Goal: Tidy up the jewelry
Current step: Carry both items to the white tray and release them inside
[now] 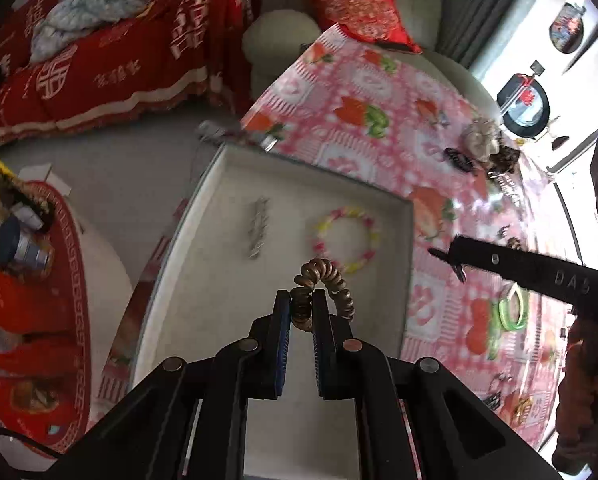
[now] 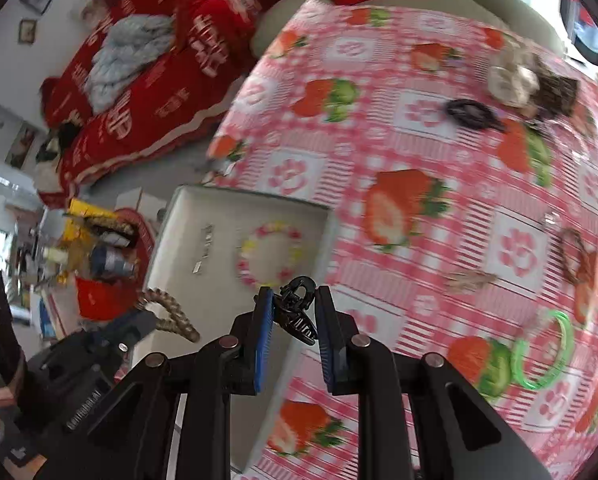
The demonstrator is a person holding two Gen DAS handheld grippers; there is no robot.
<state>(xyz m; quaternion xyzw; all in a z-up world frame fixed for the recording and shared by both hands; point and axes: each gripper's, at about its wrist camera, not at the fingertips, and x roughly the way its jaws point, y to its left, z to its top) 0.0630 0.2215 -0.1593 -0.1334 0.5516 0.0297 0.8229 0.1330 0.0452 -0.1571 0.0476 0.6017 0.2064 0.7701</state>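
My left gripper (image 1: 301,300) is shut on a brown spiral hair tie (image 1: 323,290) and holds it above the white tray (image 1: 219,292). The tray holds a silver clip (image 1: 257,227) and a pink and yellow beaded bracelet (image 1: 347,238). My right gripper (image 2: 295,304) is shut on a black claw clip (image 2: 297,308) over the tray's right edge (image 2: 331,224). The left gripper with the brown spiral hair tie (image 2: 171,312) shows at the lower left of the right wrist view. The right gripper's fingers (image 1: 499,258) show at the right of the left wrist view.
On the pink strawberry tablecloth (image 2: 419,128) lie a green bangle (image 2: 543,350), a black hair clip (image 2: 471,114), a beige scrunchie (image 2: 511,76), a brown ring-shaped piece (image 2: 575,256) and other small pieces. A red bed (image 1: 99,52) and a side table with bottles (image 1: 23,248) stand left.
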